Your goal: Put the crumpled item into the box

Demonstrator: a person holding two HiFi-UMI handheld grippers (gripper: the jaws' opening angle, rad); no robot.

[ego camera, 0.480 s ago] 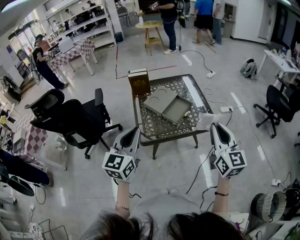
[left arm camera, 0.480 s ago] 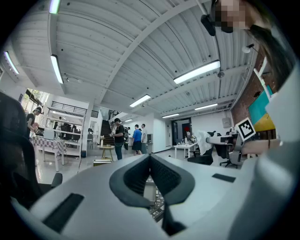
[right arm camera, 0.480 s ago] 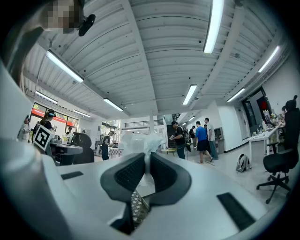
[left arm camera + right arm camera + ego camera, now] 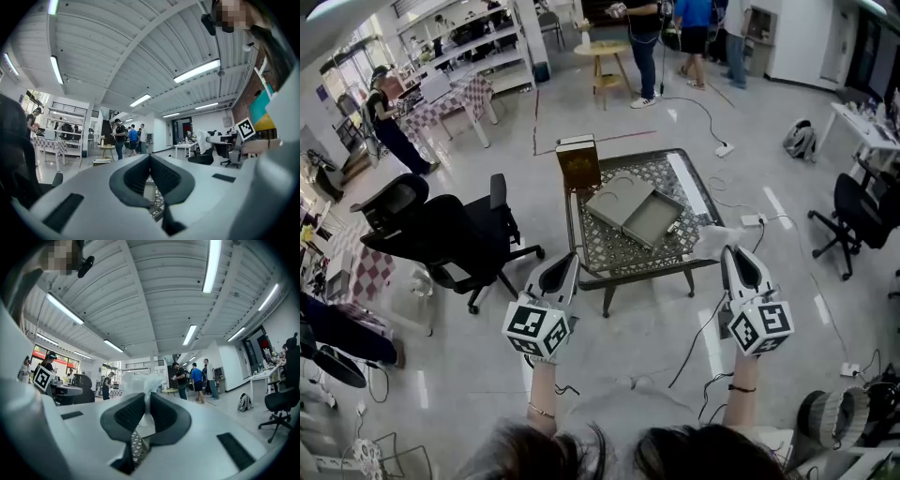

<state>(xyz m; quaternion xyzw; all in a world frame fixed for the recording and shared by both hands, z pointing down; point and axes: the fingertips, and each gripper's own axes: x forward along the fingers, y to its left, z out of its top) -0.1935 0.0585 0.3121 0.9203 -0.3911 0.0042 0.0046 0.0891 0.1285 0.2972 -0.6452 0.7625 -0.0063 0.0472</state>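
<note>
A white crumpled item (image 4: 715,240) hangs off the table's near right corner, and my right gripper (image 4: 730,253) is shut on it. In the right gripper view the crumpled item (image 4: 140,380) bulges above the closed pads (image 4: 125,414) of the right gripper (image 4: 146,398). An open grey box (image 4: 655,219) lies in the middle of the lattice-top table (image 4: 639,272), its flat lid (image 4: 616,201) beside it on the left. My left gripper (image 4: 571,260) hovers at the table's near left corner, shut and holding nothing. In the left gripper view the left gripper (image 4: 150,158) has its tips touching.
A brown box (image 4: 578,163) stands upright at the table's far left corner. A black office chair (image 4: 441,239) is left of the table, another (image 4: 860,211) at the far right. Cables (image 4: 703,323) trail on the floor by the table's right legs. People stand far behind.
Both grippers hold the same places. Only the people at the back of the room have shifted a little.
</note>
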